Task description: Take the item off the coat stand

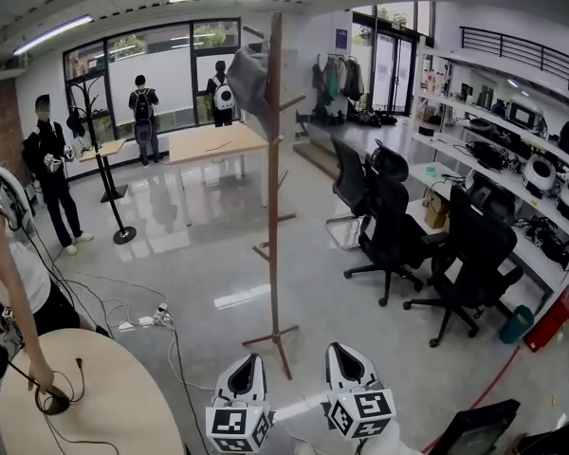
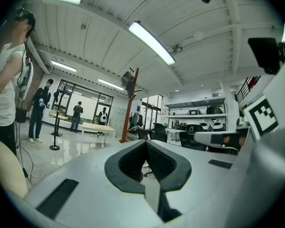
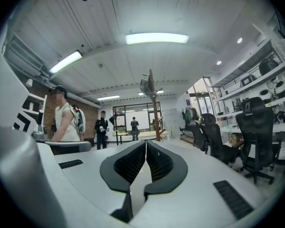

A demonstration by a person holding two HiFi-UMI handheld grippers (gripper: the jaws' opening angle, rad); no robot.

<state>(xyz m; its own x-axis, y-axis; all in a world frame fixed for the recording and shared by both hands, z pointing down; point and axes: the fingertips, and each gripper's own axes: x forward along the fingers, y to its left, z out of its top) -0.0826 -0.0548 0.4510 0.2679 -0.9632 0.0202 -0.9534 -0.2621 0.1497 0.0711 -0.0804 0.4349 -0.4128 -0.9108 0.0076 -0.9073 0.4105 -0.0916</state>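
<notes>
A tall wooden coat stand [image 1: 273, 188] rises from the floor straight ahead. A grey cloth item [image 1: 249, 79] hangs from its top left peg. Low in the head view, short of the stand's foot, my left gripper [image 1: 247, 360] and right gripper [image 1: 340, 349] point forward side by side. Both are shut with nothing between the jaws. The left gripper view has the stand [image 2: 129, 106] and the item [image 2: 128, 78] far beyond the closed tips [image 2: 146, 142]. In the right gripper view the stand [image 3: 155, 103] and the item [image 3: 146, 85] also stand well beyond the closed tips [image 3: 146, 142].
Black office chairs [image 1: 394, 221] and a long desk [image 1: 512, 216] line the right side. A round table [image 1: 104, 396] with a person [image 1: 5, 263] beside it is at the lower left. Cables [image 1: 142, 320] lie on the floor. A black coat stand [image 1: 102, 154] and other people are farther back.
</notes>
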